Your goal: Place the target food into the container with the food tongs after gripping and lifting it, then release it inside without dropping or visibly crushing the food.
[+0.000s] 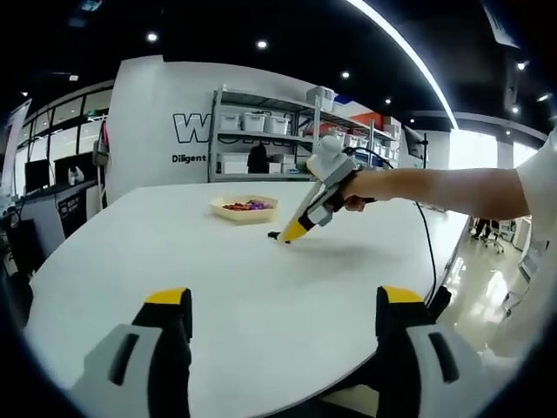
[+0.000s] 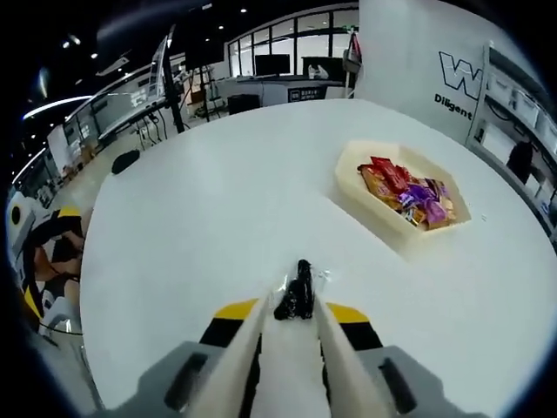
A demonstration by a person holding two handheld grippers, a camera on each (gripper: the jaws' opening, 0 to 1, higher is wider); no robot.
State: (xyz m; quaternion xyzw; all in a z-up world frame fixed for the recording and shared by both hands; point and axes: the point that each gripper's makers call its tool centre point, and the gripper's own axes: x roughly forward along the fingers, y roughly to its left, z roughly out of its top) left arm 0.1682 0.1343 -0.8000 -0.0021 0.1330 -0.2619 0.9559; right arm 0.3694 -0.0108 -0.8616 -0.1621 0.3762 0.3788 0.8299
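Observation:
A small dark snack in a clear wrapper [image 2: 300, 283] lies on the white table [image 2: 200, 200]. The two cream tong blades of my right gripper [image 2: 296, 306] close in on its near end, at table level. In the left gripper view a person's hand holds this right gripper [image 1: 285, 235] tilted down, its tip on the table by the dark snack [image 1: 273, 235]. A cream tray [image 2: 350, 178] with several wrapped snacks [image 2: 409, 196] sits ahead to the right; it also shows as the cream tray [image 1: 261, 215] just left of the right gripper. My left gripper [image 1: 285, 300] hovers wide open over the table, holding nothing.
The round white table [image 1: 174, 252] has wide bare room around the tray. Shelving with bins [image 1: 261, 131] stands behind it against a white wall. Desks and monitors [image 2: 278, 70] line the far side, and the table's edge [image 2: 96, 287] drops off at the left.

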